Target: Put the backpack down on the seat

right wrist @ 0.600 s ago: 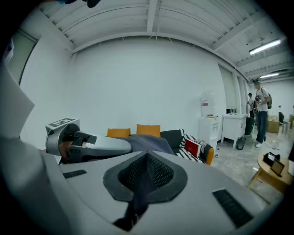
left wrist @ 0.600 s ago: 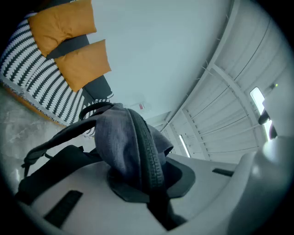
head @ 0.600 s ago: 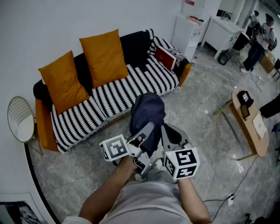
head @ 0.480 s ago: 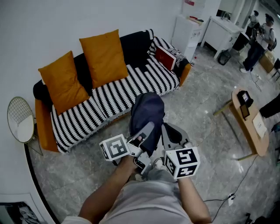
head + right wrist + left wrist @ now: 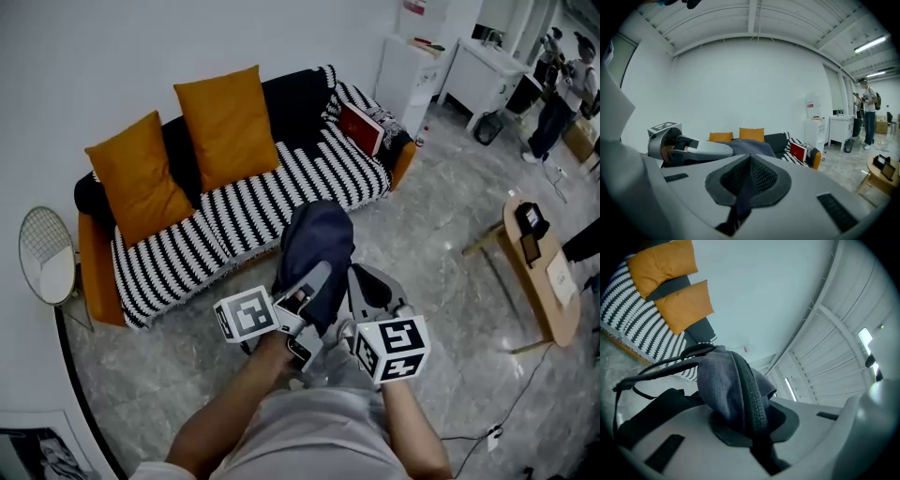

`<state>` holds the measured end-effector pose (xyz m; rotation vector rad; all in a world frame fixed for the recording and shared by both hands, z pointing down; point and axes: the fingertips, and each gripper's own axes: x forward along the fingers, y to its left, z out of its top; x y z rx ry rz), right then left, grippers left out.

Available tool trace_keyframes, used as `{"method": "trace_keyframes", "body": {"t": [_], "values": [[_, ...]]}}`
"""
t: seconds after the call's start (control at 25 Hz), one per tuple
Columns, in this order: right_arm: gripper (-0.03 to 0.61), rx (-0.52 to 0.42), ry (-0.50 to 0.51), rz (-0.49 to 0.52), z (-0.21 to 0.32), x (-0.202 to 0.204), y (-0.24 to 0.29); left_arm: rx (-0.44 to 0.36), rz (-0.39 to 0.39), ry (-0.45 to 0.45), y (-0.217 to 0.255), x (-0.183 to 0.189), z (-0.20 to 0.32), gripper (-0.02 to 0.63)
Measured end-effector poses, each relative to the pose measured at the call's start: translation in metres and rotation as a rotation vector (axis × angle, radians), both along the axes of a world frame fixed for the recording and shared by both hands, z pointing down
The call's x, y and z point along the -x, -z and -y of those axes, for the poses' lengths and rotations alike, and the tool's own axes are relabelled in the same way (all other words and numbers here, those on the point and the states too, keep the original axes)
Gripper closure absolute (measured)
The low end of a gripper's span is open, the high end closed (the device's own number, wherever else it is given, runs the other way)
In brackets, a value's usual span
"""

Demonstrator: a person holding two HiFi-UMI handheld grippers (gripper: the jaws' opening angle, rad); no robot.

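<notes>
The left gripper and right gripper both pinch the backpack, jaws nearly together on its fabric, so it hangs between them over the floor. Just beyond the jaws runs the sofa front edge. The striped seat past it lies open between the cushions and the book.

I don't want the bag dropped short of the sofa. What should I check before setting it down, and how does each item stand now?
1. Left gripper clamped on dark grey fabric backpack: ok.
2. Right gripper clamped on its fabric: ok.
3. Backpack above black-and-white striped sofa seat: not ok, it appears to hang over the grey floor in front.
4. Bare seat stretch before the orange cushions: ok.
5. Flat red book clear of that stretch: ok, at the seat's right end.
</notes>
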<state>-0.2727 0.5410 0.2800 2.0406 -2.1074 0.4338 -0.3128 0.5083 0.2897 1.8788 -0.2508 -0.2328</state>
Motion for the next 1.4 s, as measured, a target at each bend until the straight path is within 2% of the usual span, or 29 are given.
{"method": "trace_keyframes", "body": {"t": [0.44, 0.56, 0.88, 1.2, 1.32, 1.4], "values": [[0.577, 0.019, 0.051, 0.044, 0.06, -0.078, -0.018, 0.017, 0.04, 0.051, -0.013, -0.071, 0.055, 0.584], [0.577, 0.03, 0.069, 0.054, 0.074, -0.106, -0.022, 0.059, 0.02, 0.07, -0.015, -0.099, 0.067, 0.586], [0.577, 0.041, 0.093, 0.085, 0.109, -0.174, -0.028, 0.04, 0.073, 0.089, -0.026, -0.16, 0.103, 0.588], [0.577, 0.032, 0.114, 0.102, 0.128, -0.218, -0.032, 0.03, 0.097, 0.091, -0.029, -0.207, 0.122, 0.588], [0.577, 0.029, 0.111, 0.11, 0.133, -0.231, -0.034, 0.065, 0.063, 0.091, -0.028, -0.221, 0.125, 0.588], [0.577, 0.028, 0.108, 0.111, 0.137, -0.237, -0.035, 0.053, 0.081, 0.087, -0.031, -0.227, 0.129, 0.588]]}}
